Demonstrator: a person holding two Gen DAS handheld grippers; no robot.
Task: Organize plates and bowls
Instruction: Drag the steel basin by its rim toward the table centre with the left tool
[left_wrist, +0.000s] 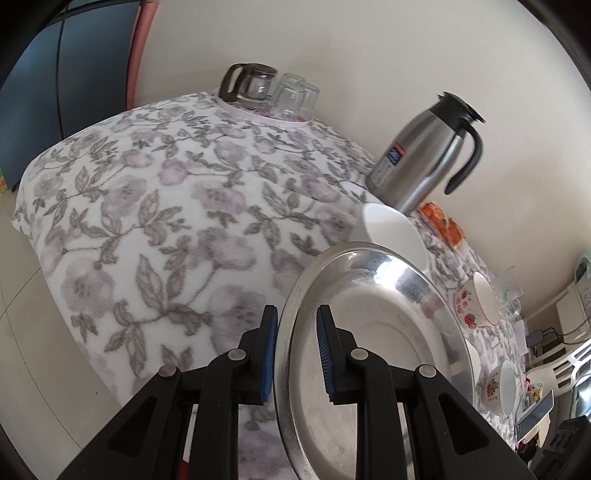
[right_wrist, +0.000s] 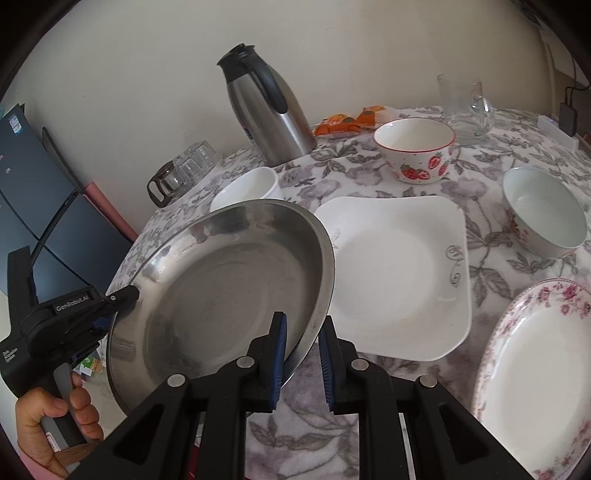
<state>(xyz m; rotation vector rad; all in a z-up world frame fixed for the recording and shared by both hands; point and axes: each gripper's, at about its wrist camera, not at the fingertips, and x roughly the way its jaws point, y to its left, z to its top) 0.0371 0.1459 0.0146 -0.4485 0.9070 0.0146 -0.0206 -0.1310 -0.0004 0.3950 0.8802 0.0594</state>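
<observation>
The floral tablecloth spreads beneath everything. Above its near-left part a round steel plate hangs tilted, clear of the cloth, its raised far edge just in front of a plain white bowl. To the steel plate's right lies a square white plate, and further right a rose-rimmed plate. Beyond the square plate stands a strawberry bowl; right of it sits a white flowered bowl. The left gripper clamps the steel plate's left rim between its blue pads; the right gripper clamps the near-right rim likewise.
</observation>
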